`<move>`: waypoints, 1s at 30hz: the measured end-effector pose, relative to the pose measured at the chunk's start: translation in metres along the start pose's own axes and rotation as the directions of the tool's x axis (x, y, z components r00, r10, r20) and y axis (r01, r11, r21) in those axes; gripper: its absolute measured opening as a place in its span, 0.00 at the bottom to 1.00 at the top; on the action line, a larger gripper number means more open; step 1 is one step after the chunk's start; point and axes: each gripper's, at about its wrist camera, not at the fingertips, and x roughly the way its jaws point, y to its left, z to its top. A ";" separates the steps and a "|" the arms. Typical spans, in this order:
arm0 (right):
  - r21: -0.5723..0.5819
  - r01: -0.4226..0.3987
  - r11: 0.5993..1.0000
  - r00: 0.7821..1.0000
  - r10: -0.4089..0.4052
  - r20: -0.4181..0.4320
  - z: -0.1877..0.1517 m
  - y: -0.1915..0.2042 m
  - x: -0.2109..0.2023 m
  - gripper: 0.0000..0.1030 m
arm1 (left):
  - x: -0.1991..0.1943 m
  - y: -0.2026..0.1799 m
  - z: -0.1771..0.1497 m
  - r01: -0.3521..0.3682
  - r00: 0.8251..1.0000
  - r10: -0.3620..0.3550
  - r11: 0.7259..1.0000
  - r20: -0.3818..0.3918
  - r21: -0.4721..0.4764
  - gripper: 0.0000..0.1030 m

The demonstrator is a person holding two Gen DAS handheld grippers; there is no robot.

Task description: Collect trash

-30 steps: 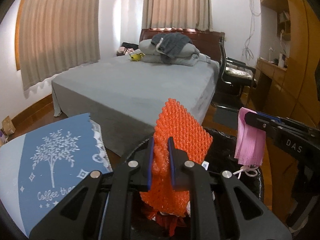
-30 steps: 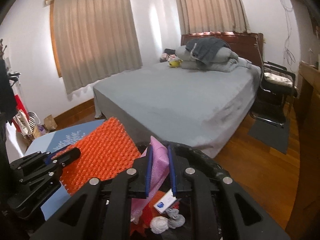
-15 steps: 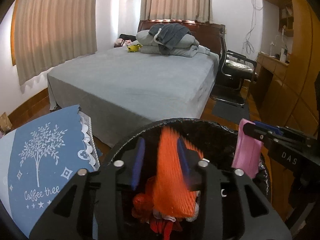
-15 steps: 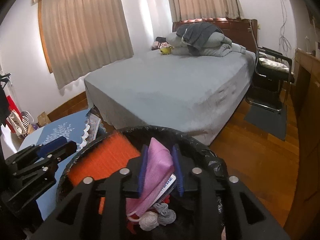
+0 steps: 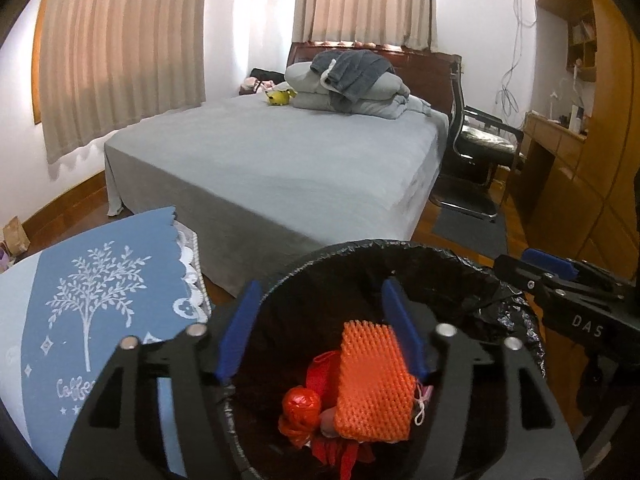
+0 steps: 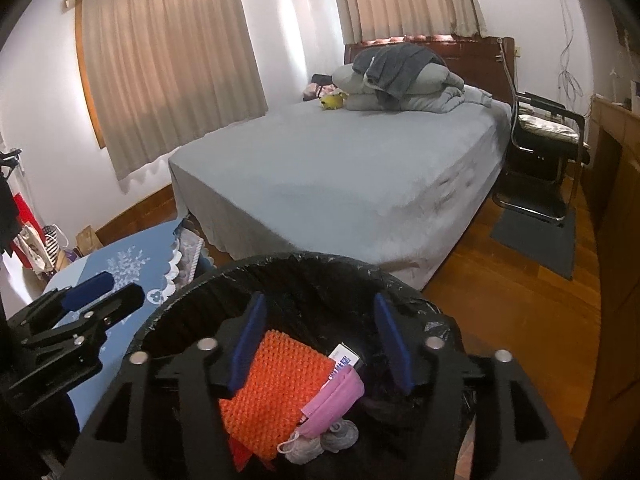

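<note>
A black-lined trash bin (image 5: 400, 248) (image 6: 280, 264) stands below both grippers. An orange foam net (image 5: 372, 384) (image 6: 272, 388) lies inside it on red wrapping (image 5: 302, 404). A pink face mask (image 6: 336, 400) lies beside the net, with a small white box (image 6: 346, 356) and grey wads (image 6: 340, 436). My left gripper (image 5: 320, 328) is open and empty above the bin. My right gripper (image 6: 320, 340) is open and empty above the bin; it also shows at the right of the left wrist view (image 5: 560, 280).
A blue tablecloth with a white tree print (image 5: 92, 312) covers a table left of the bin. A grey bed (image 5: 280, 160) lies beyond. A black chair (image 5: 476, 152) and wooden cabinets (image 5: 580, 184) stand at right, on a wood floor (image 6: 520, 320).
Both grippers opened. The orange net dropped from the left gripper and the pink mask from the right gripper into the bin.
</note>
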 end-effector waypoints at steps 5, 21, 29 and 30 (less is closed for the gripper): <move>-0.004 -0.010 1.000 1.000 0.010 0.021 0.003 0.008 -0.011 0.76 | -0.018 0.009 0.001 -0.030 0.999 0.030 0.999 0.026 -0.012 0.82; -0.064 -0.095 0.993 0.994 0.098 0.050 0.014 0.050 -0.064 0.94 | -0.090 0.029 0.009 -0.087 0.991 0.090 0.995 0.097 -0.039 0.94; -0.097 -0.119 0.988 0.990 0.126 0.062 0.019 0.069 -0.094 0.94 | -0.126 0.032 0.011 -0.106 0.986 0.112 0.993 0.122 -0.054 0.94; -0.103 -0.120 0.987 0.990 0.127 0.064 0.020 0.072 -0.097 0.94 | -0.129 0.032 0.011 -0.110 0.985 0.116 0.993 0.125 -0.053 0.94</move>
